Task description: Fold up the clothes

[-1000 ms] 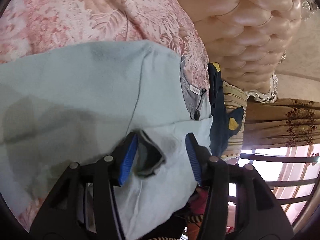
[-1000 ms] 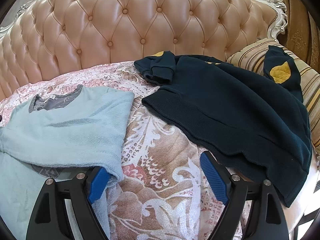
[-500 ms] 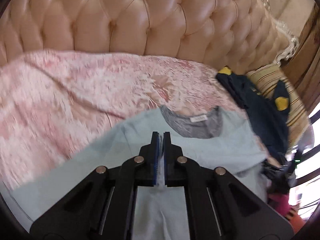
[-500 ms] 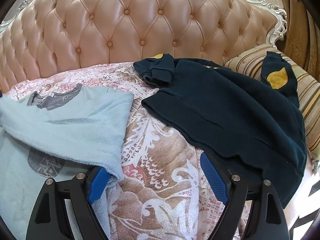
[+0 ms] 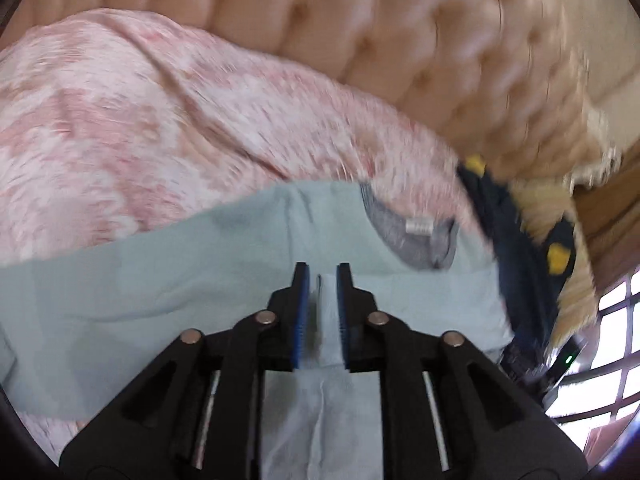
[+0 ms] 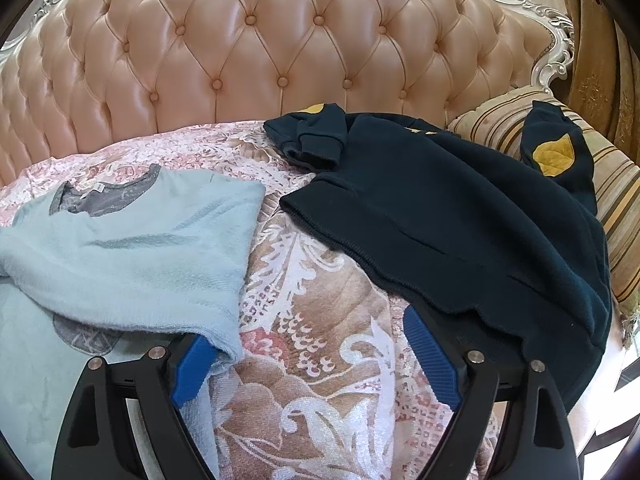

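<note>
My left claw [image 5: 322, 308] has its jaws drawn in to a narrow gap with a fold of the pale blue sweater [image 6: 132, 240] standing between the blue pads, so I judge it is pinching that fabric, though the blur leaves the contact unsure. The sweater lies on the pink patterned bedspread [image 6: 320, 340] below the tufted headboard [image 6: 280, 40], collar toward the headboard and one side lapped over its body, which suits a fold under way. My right claw [image 6: 312, 356] gapes wide and empty over the bedspread, its left pad touching the sweater's cuff, with the dark navy sweater [image 6: 460, 220] spread flat to its right.
</note>
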`<state>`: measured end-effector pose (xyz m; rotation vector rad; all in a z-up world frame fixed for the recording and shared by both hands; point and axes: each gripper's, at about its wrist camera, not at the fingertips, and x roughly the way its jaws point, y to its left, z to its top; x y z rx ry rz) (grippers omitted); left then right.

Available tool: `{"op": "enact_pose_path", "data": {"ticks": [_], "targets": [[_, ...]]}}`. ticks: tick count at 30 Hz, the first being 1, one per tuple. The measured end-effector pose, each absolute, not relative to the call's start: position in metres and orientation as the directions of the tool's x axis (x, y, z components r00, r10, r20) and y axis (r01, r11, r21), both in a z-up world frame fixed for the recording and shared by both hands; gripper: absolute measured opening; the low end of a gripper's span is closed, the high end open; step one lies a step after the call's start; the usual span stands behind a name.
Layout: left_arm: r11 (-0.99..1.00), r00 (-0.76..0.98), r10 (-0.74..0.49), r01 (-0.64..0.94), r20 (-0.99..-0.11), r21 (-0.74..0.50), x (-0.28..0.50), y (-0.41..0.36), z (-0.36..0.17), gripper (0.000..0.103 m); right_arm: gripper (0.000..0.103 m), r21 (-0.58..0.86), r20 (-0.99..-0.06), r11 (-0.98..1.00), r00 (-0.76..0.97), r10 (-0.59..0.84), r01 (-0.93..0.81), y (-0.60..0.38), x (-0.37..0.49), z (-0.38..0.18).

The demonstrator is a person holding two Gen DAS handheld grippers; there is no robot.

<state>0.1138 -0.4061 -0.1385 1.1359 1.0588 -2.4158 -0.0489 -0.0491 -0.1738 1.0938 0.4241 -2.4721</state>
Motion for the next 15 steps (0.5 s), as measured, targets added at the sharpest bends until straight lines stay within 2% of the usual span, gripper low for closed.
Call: {"op": "enact_pose_path", "data": {"ticks": [2, 4, 6, 9, 13, 15], "targets": [[-0.704, -0.663, 0.070, 0.497, -0.746, -0.508, 0.118, -0.399, -0.139, 0.022, 0.089, -0.120, -0.758, -0.871, -0.611, -0.230, 0.476, -0.050, -0.048, -0.172], [-0.714, -0.666, 0.082, 0.480, -0.742, -0.510, 0.121, -0.392, -0.140, 0.035, 0.089, -0.148, -0.765, -0.859, -0.608, -0.215, 0.490, -0.053, -0.046, -0.169], [-0.716, -0.657, 0.115, 0.464, -0.745, -0.521, 0.120, -0.385, -0.147, 0.041, 0.089, -0.189, -0.775, -0.835, -0.601, -0.196, 0.516, -0.056, -0.040, -0.162], [-0.707, -0.628, 0.193, 0.445, -0.754, -0.550, 0.110, -0.376, -0.169, 0.042, 0.089, -0.236, -0.778, -0.793, -0.598, -0.191, 0.561, -0.057, -0.022, -0.152], [-0.699, -0.627, 0.237, 0.420, -0.742, -0.578, 0.099, -0.372, -0.180, 0.042, 0.088, -0.362, -0.733, -0.692, -0.649, -0.203, 0.624, -0.061, 0.017, -0.139], [-0.694, -0.631, 0.255, 0.409, -0.733, -0.593, 0.096, -0.372, -0.181, 0.042, 0.085, -0.322, -0.690, -0.666, -0.649, -0.322, 0.673, -0.061, 0.039, -0.122]]}}
